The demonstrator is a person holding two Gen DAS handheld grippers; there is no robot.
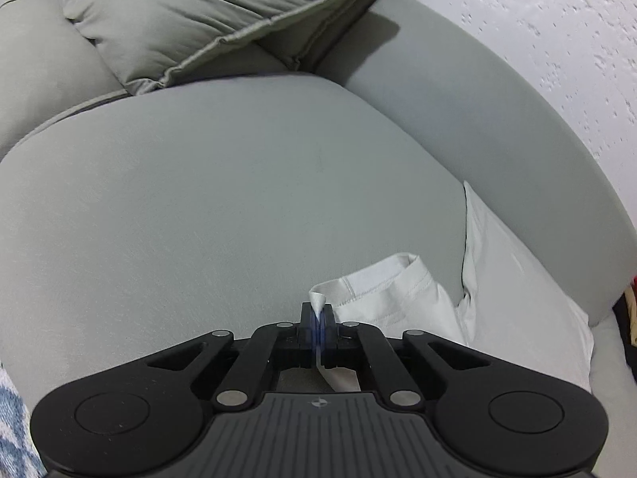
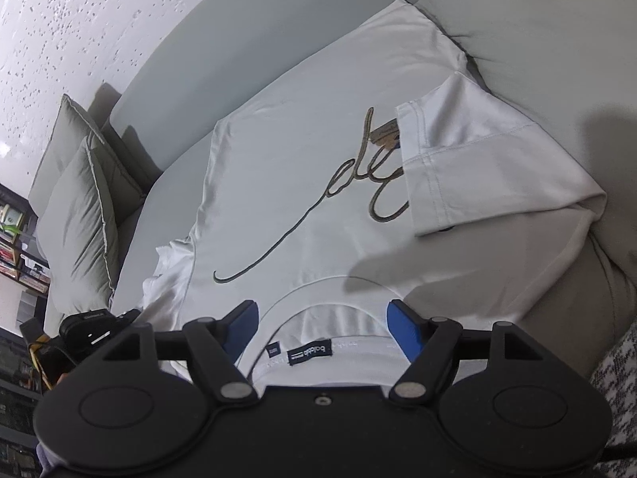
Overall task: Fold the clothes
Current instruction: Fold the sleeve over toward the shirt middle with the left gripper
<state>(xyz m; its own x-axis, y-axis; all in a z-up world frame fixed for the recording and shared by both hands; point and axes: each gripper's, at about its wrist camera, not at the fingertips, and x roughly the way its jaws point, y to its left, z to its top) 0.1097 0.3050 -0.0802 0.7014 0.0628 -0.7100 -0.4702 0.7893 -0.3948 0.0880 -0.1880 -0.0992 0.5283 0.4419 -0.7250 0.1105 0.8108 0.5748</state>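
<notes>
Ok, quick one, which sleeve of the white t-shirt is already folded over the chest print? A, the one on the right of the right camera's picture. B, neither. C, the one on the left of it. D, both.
A: in the right wrist view one sleeve lies flat across the end of the script print on the t-shirt, while the other sleeve is bunched out at the side.

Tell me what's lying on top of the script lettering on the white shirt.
The folded-in sleeve lies on the white T-shirt, covering the end of the gold script. A small tan tag pokes out from under its hem. The remaining letters under the sleeve are hidden.
</notes>
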